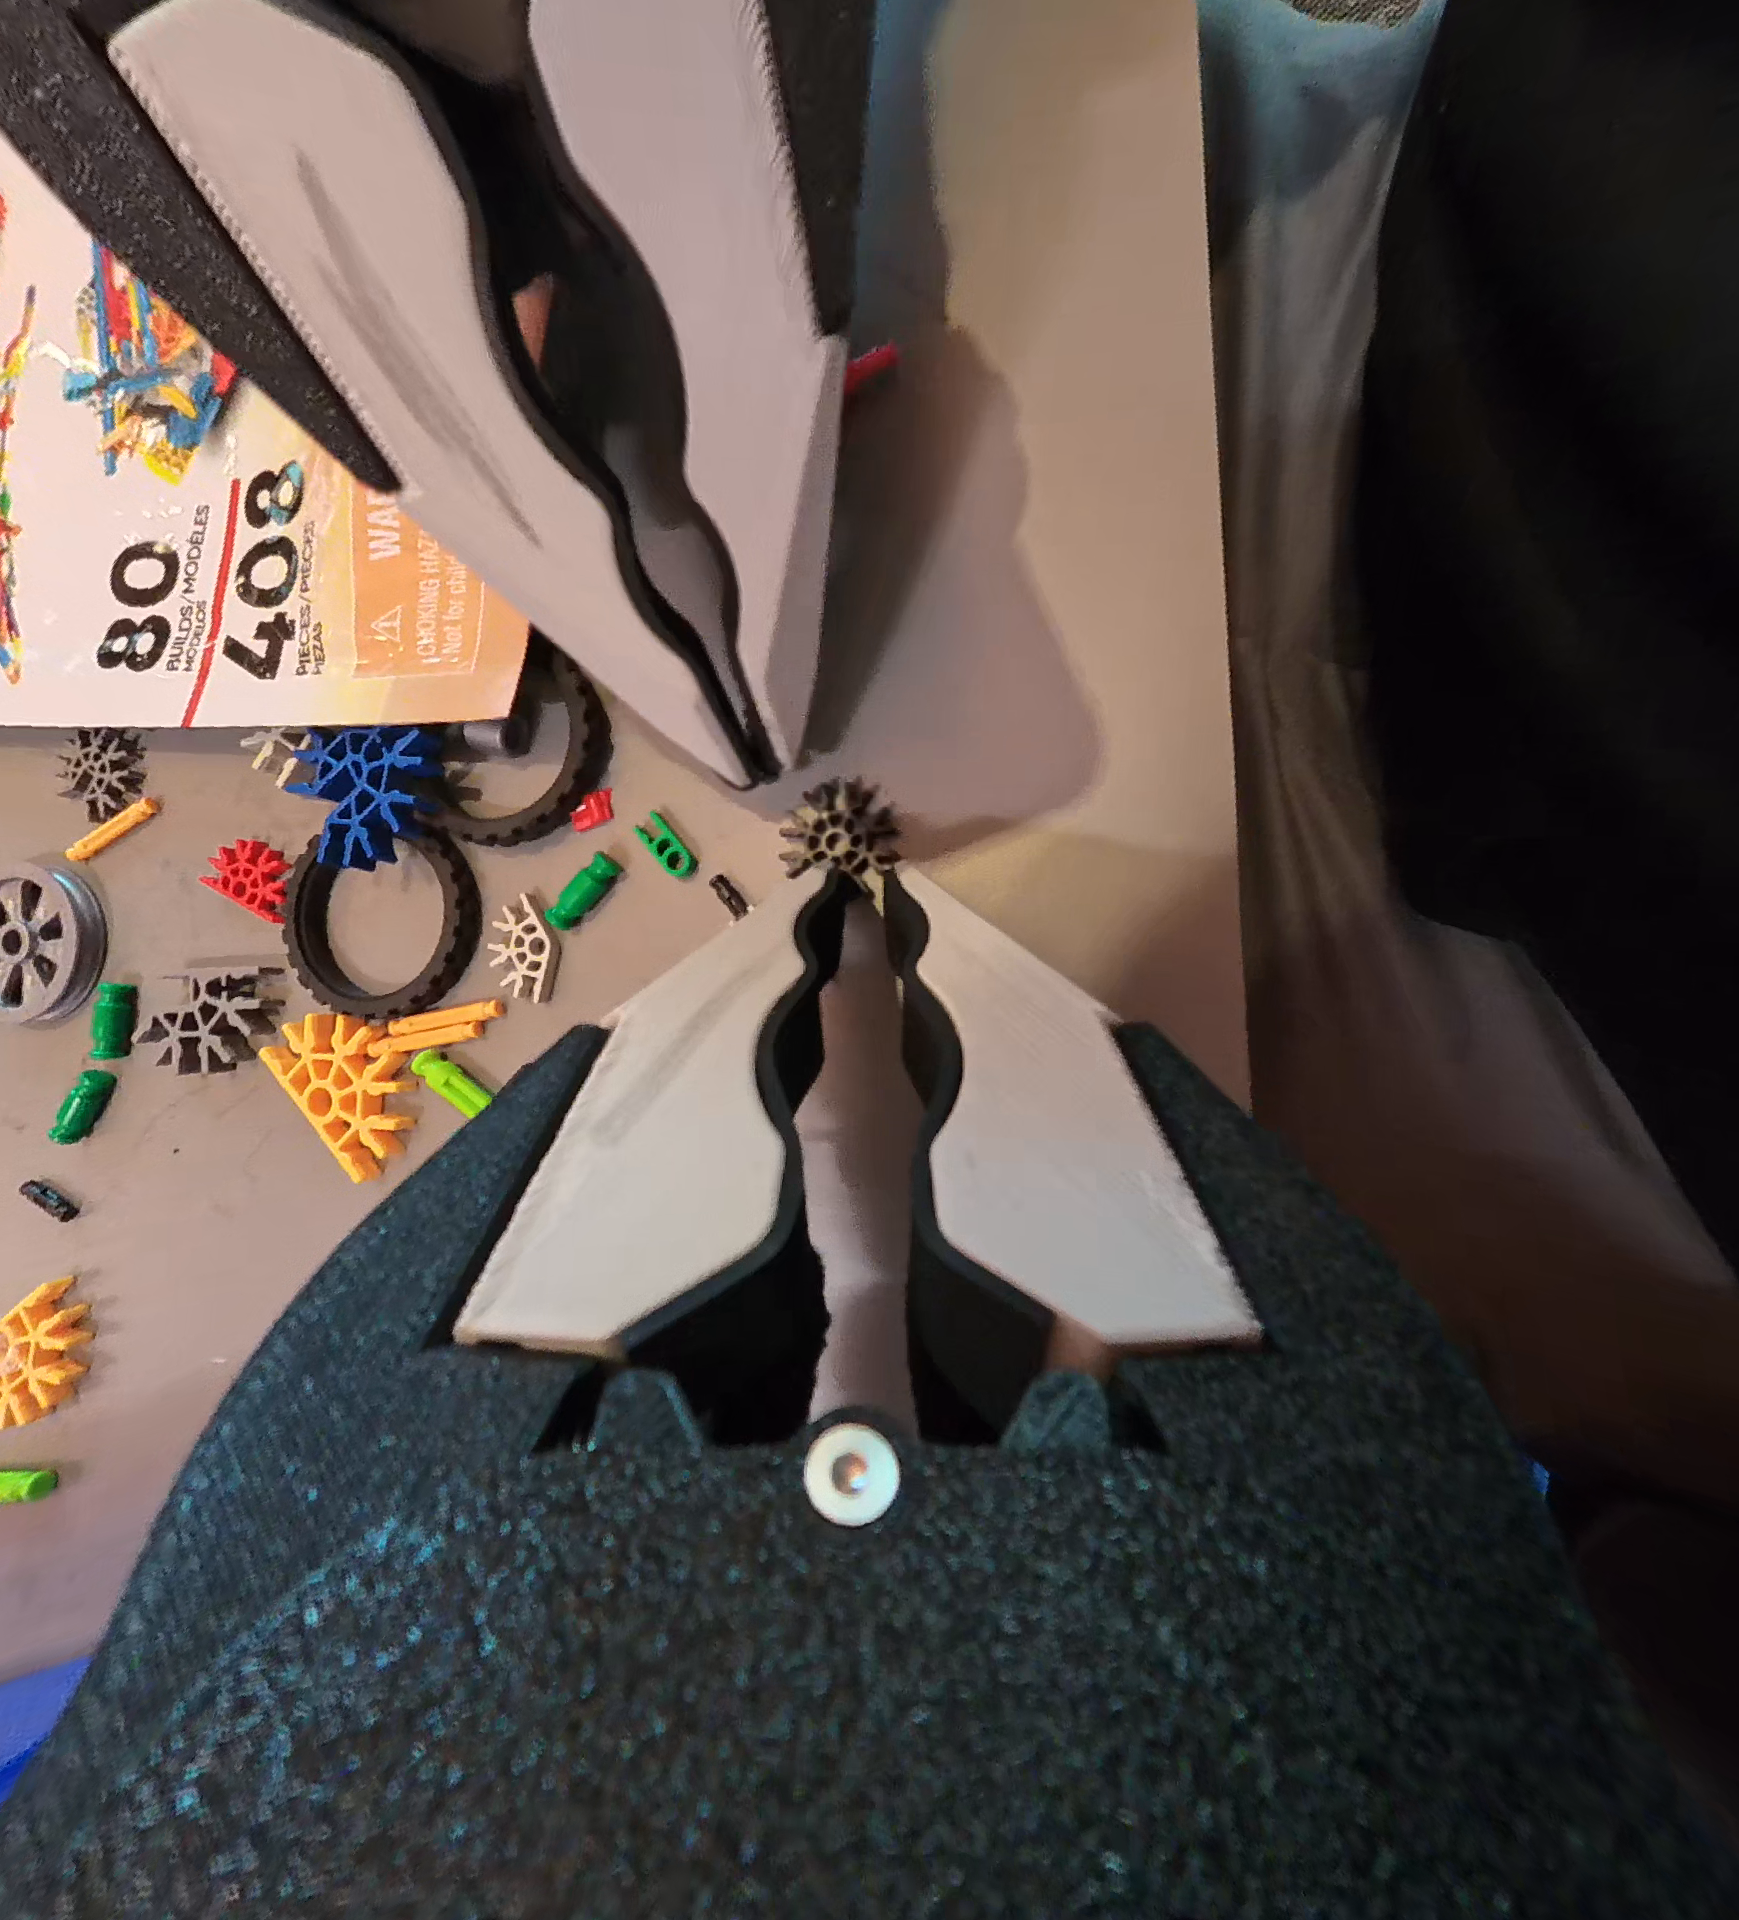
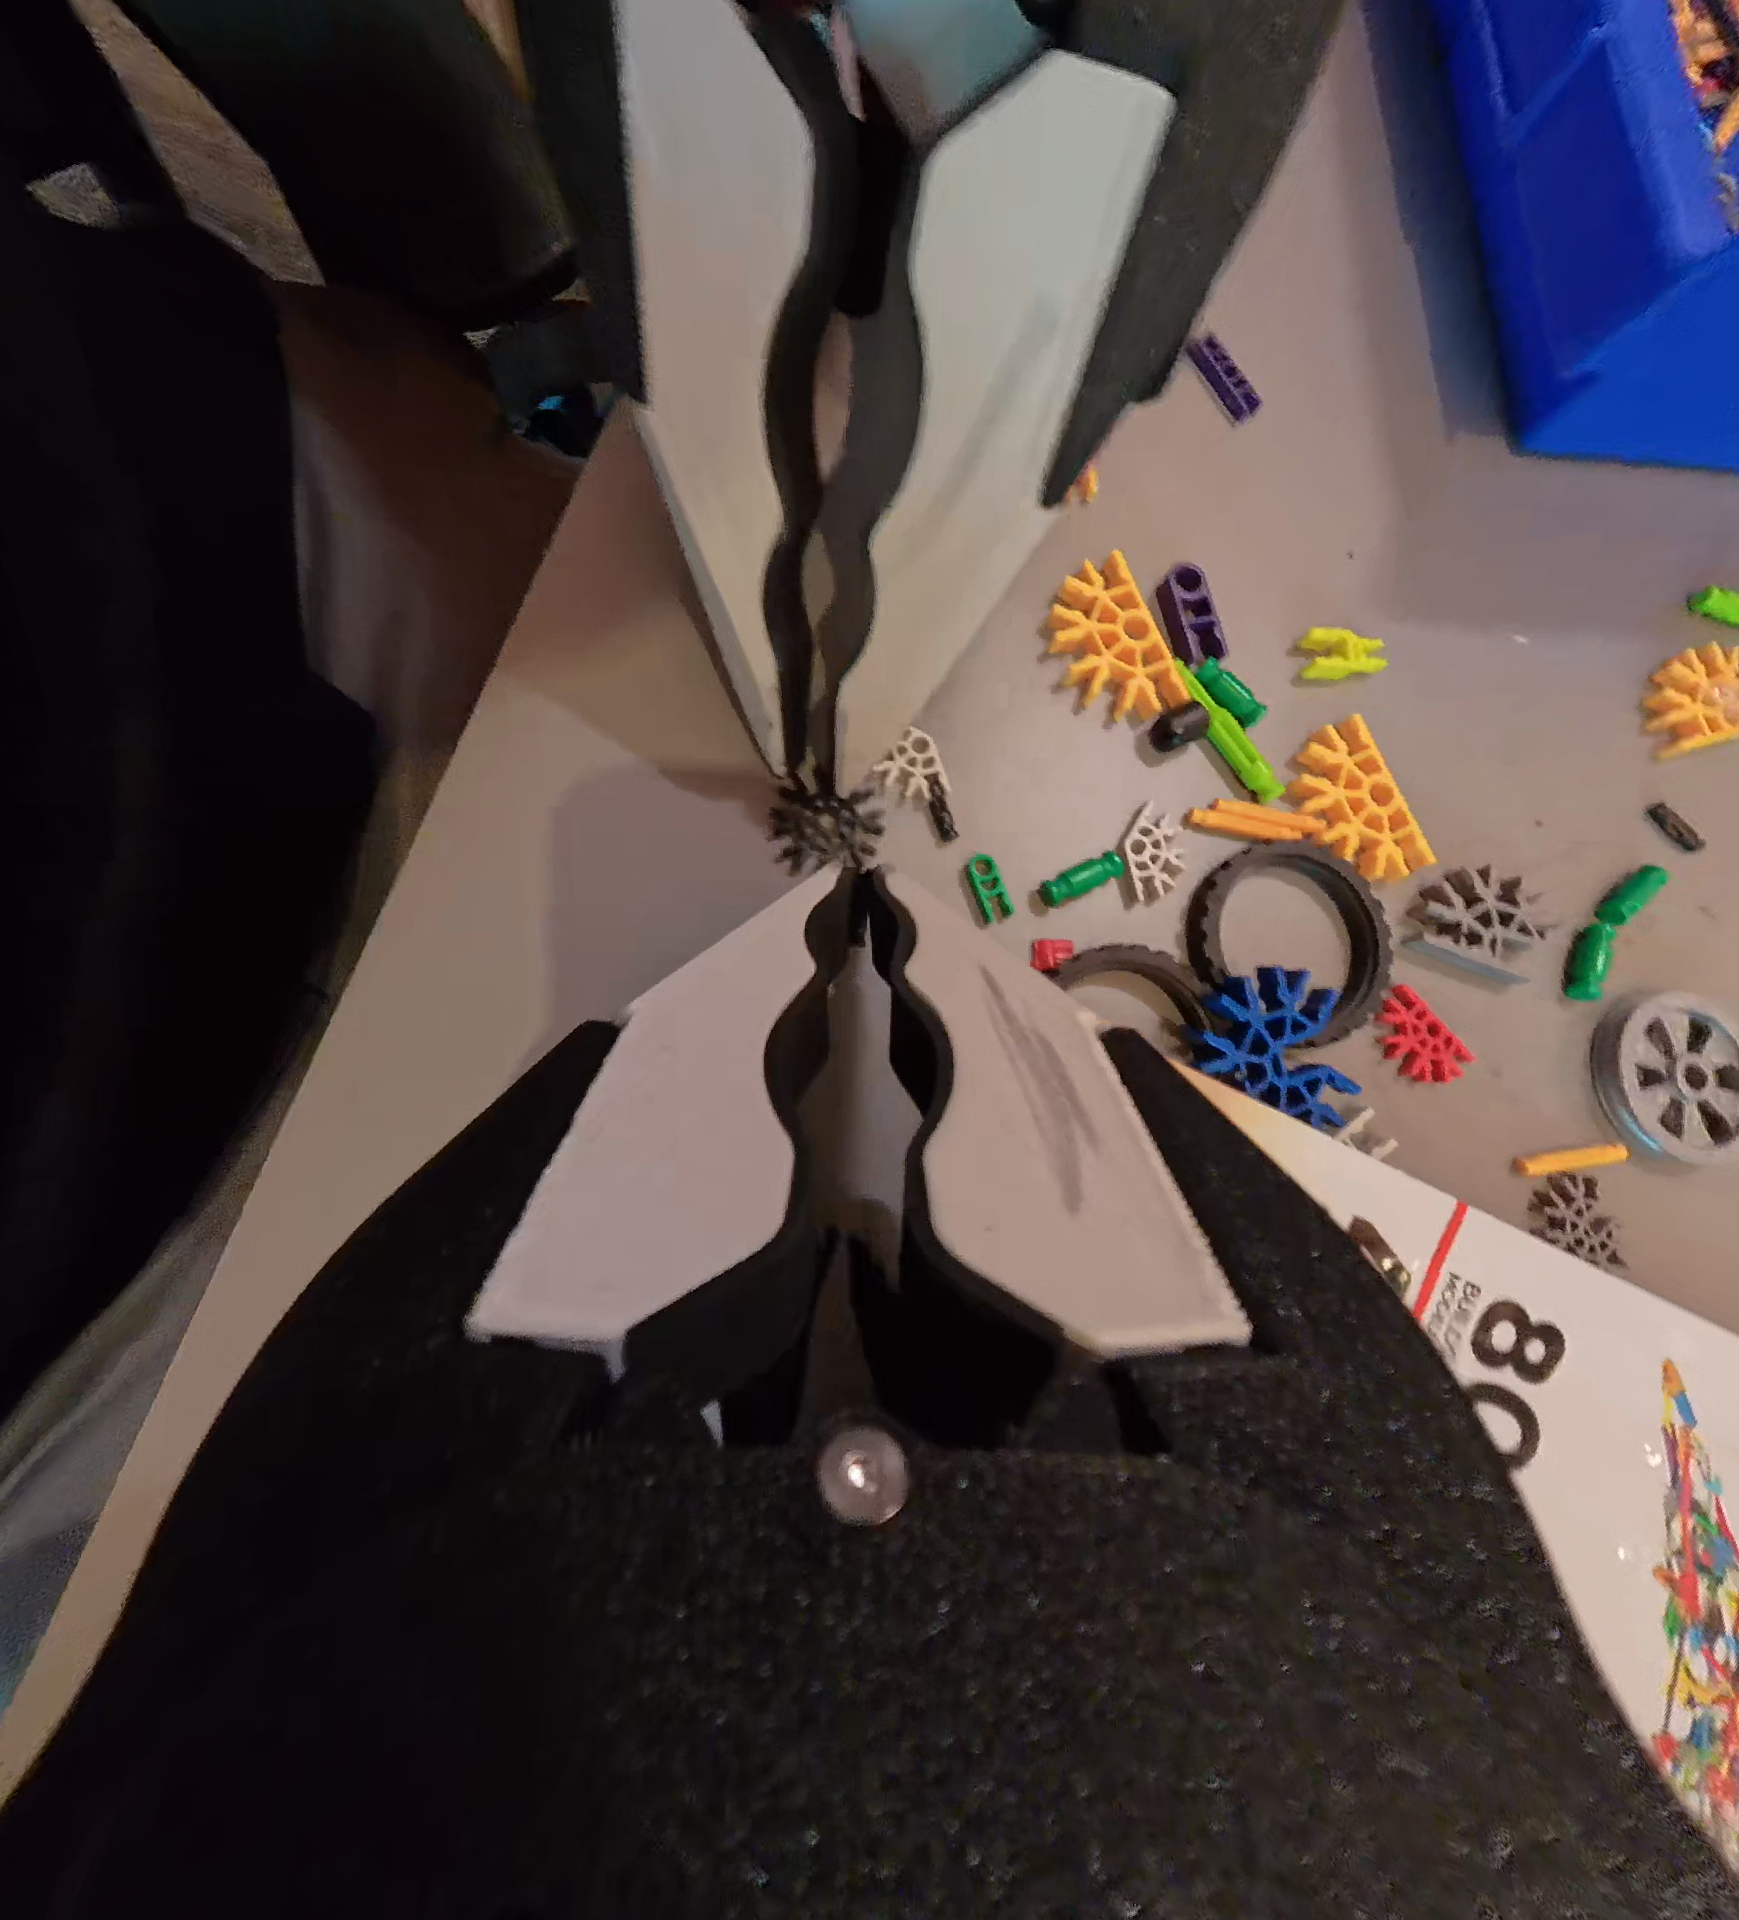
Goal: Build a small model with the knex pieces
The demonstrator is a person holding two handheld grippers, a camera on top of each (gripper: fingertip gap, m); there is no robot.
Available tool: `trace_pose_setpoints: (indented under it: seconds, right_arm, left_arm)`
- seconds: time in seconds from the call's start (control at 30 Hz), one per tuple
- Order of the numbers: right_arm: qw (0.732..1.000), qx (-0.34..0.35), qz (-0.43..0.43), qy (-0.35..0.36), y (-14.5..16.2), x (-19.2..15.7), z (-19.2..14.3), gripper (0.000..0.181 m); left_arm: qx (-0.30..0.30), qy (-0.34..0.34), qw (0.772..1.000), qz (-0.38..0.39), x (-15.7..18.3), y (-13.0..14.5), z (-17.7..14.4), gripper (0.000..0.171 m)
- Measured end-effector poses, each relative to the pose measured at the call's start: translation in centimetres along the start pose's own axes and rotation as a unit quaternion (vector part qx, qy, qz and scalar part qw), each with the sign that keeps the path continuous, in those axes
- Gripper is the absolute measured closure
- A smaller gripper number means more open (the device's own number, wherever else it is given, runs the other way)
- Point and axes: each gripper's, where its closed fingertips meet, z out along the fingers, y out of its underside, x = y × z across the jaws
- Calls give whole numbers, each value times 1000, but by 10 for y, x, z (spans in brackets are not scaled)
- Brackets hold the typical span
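A dark grey snowflake-shaped connector (image 1: 837, 831) is held just above the pale table, between two grippers that meet tip to tip. My left gripper (image 1: 860, 883) is shut on its lower edge. In the right wrist view the left gripper (image 2: 805, 774) comes in from the top, and the connector (image 2: 823, 828) sits at its tips. My right gripper (image 2: 860, 896) is shut on a small black rod (image 2: 857, 914), right at the connector. In the left wrist view the right gripper (image 1: 763, 774) reaches in from the upper left, a little short of the connector.
A white construction-set box (image 1: 169, 520) lies on the table. Loose pieces beside it include black tyres (image 1: 382, 925), a blue connector (image 1: 366, 795), a grey wheel hub (image 1: 29, 940) and yellow connectors (image 1: 340, 1091). A blue bin (image 2: 1675, 260) holds more. The table edge (image 1: 1229, 727) borders darkness. Left and right tips are no more than a few centimetres apart. From either gripper's tips it is about 20 centimeters to the grey wheel hub (image 1: 29, 940). It turns up in the right wrist view (image 2: 1678, 1072) as well.
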Motion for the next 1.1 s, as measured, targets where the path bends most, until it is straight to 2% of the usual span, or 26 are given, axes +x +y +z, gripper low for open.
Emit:
trace_pose_setpoints:
  seconds: [0.67,1.1]
  right_arm:
    - [996,-29,-75,-38,-1,-2,9,180]
    - [997,-22,-50,-59,2,-6,6,179]
  left_arm:
    - [-1,49,998,39,1,-1,1,170]
    - [2,54,997,55,0,-1,2,170]
